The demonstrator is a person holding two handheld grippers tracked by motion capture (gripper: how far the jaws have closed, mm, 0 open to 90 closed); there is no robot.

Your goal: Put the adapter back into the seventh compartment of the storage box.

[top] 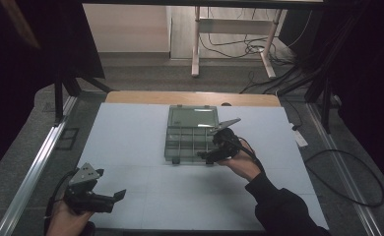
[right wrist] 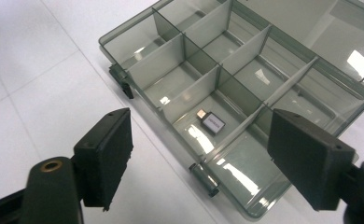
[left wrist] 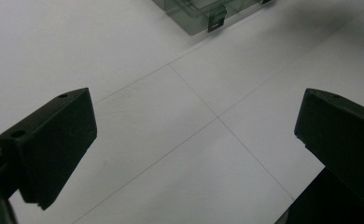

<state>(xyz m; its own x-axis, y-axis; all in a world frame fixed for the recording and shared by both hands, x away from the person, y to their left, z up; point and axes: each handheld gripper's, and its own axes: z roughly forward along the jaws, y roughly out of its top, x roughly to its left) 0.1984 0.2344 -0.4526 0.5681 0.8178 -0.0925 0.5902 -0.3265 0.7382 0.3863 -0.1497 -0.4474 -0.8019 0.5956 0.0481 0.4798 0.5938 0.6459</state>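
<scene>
Lying flat on the one white table (top: 131, 147), the one clear divided box (right wrist: 245, 79) had its lid thrown back so its compartments stood reachable. Two grippers: the right gripper (right wrist: 201, 158) hung spread over the near compartment where one small adapter (right wrist: 213, 122) lay loose; the left gripper (left wrist: 194, 149) waited spread and empty, well apart

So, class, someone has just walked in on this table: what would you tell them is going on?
A person works at a white table with a gripper in each hand. The right gripper hovers with jaws open over the near edge of a clear compartment box, whose lid lies open. A small silver adapter lies in one near compartment, with nothing between the jaws. The left gripper waits open over bare table, away from the box.
</scene>
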